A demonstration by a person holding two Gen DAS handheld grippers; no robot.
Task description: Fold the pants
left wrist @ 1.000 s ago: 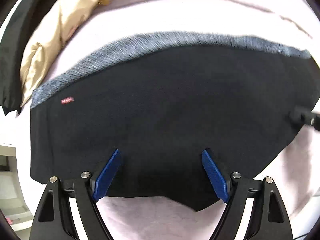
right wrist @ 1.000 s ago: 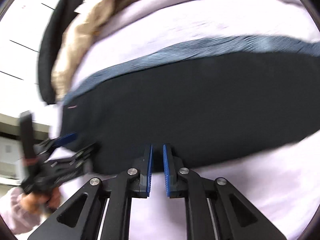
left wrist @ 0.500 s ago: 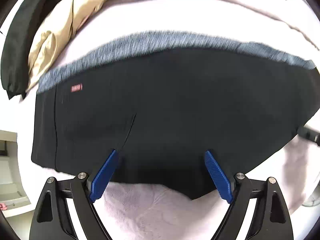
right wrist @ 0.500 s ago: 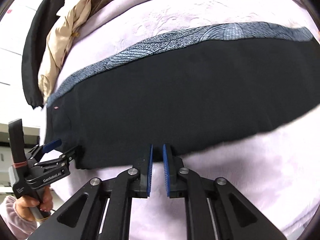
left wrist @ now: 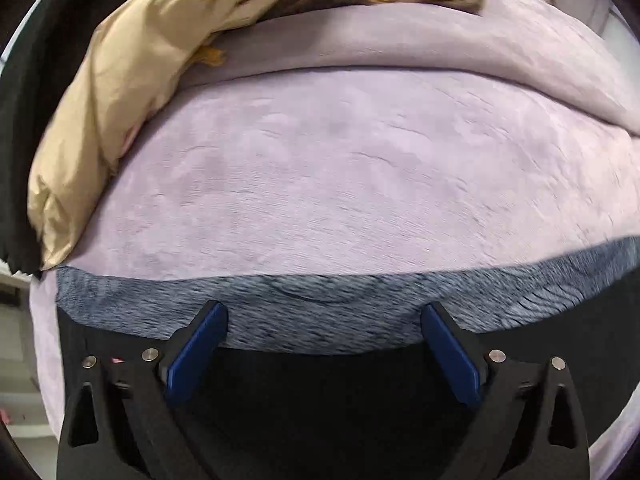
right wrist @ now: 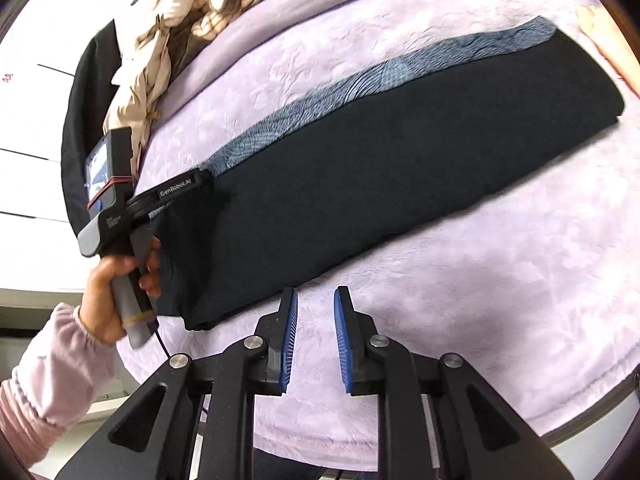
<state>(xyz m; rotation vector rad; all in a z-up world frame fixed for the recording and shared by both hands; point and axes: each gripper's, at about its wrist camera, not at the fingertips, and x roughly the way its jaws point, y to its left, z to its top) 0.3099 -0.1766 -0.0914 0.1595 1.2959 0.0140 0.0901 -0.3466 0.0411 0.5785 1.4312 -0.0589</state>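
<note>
The black pants (right wrist: 380,160) lie folded in a long strip on the lilac blanket (right wrist: 500,280), with a blue-grey waistband (right wrist: 360,80) along the far edge. My left gripper (left wrist: 322,344) is open and hovers over the waistband (left wrist: 320,304) at the strip's left end; it also shows in the right wrist view (right wrist: 180,196). My right gripper (right wrist: 316,336) is slightly open and empty, over the blanket just near the pants' front edge.
A beige jacket (left wrist: 120,100) and a black garment (left wrist: 24,120) are heaped at the far left of the bed. More crumpled clothes (right wrist: 208,4) lie at the back. The blanket's edge (right wrist: 580,412) runs at the lower right.
My left gripper has moved forward over the pants to the waistband edge. My right gripper has pulled back and its jaws have parted a little.
</note>
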